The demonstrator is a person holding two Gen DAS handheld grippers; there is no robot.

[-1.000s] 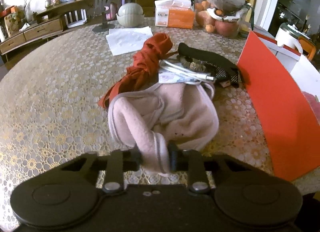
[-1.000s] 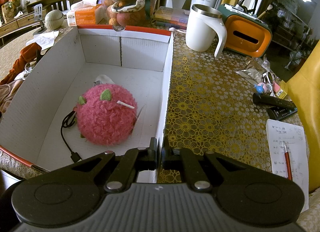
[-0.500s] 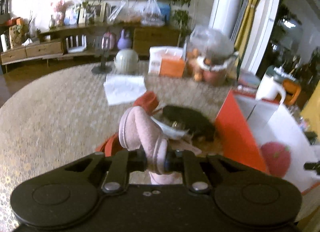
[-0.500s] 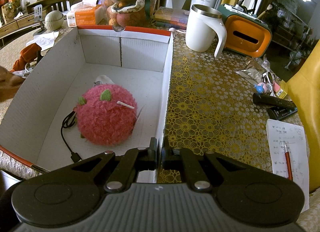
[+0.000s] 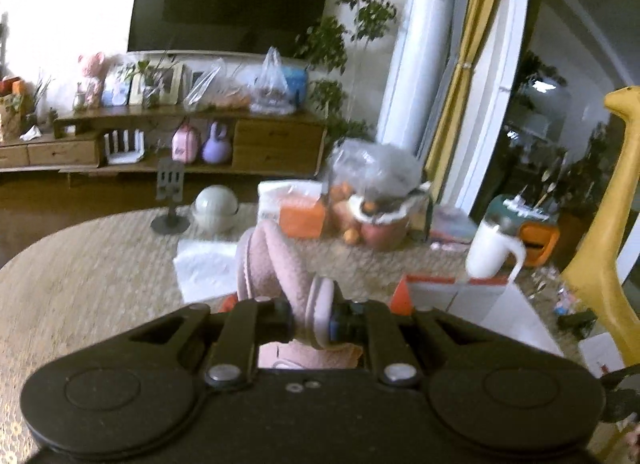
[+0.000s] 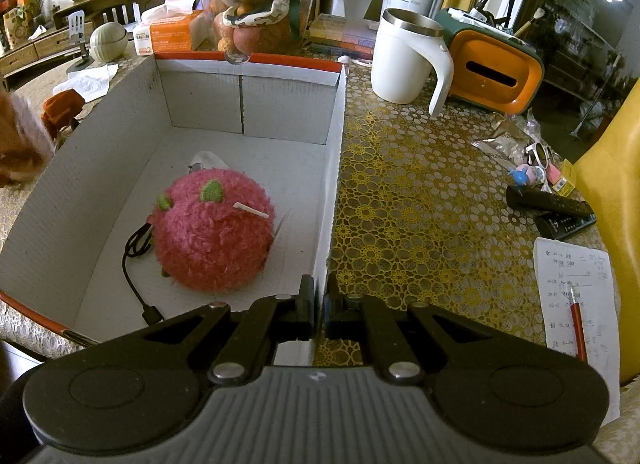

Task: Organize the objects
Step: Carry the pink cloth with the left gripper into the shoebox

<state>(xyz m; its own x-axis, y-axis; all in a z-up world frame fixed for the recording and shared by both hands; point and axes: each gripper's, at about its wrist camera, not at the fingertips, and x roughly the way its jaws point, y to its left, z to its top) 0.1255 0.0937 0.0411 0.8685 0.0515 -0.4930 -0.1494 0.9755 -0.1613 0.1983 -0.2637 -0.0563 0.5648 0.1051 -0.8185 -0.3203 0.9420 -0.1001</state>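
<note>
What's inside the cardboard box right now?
Inside the cardboard box: a fuzzy pink plush, a black cable beside it, something white behind it. Anything under the plush is hidden.

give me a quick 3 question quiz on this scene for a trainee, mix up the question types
1. True or false: the left gripper is shut on the pink fleece cloth.
2. What is the right gripper clamped on?
A. the white mug
B. the box wall
C. the red pen
3. Fill in: inside the cardboard box, beside the fuzzy pink toy, lies a black ____.

Key:
1. True; the cloth is pinched between the pads.
2. B; its jaws close on the box's right wall.
3. cable
</note>
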